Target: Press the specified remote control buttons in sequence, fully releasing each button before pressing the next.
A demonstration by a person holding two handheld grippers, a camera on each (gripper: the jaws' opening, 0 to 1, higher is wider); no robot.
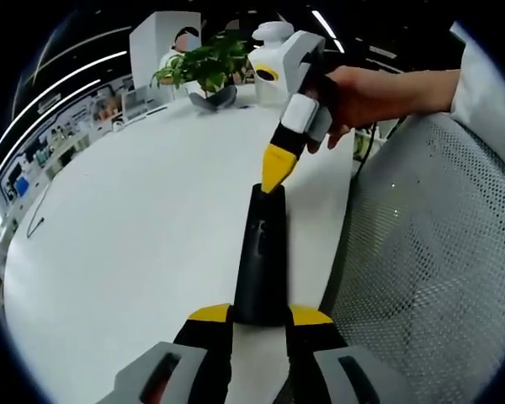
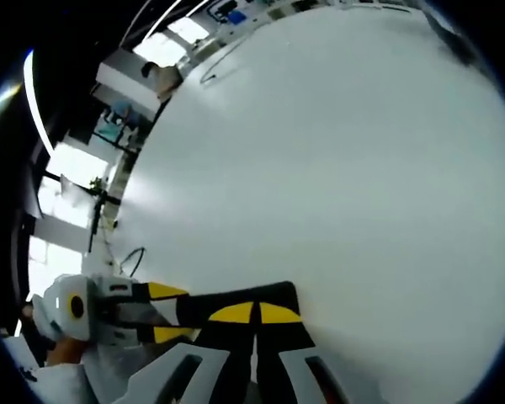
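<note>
Left gripper view: remote control (image 1: 262, 261) clamped in left gripper (image 1: 260, 316), right gripper (image 1: 275, 172) touching it.

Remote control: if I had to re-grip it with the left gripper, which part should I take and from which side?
Take the near end of the remote control, coming in along its length, jaws across its narrow width, as the left gripper stands now. The body is long and slim, lying flat on the white table. That leaves the far end open for the right gripper, whose tip sits there.

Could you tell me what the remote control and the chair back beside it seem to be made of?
Remote control: apparently black plastic, smooth with a dull sheen along its edge. Chair back: grey mesh, probably woven fabric, judging by its fine dotted weave.
</note>
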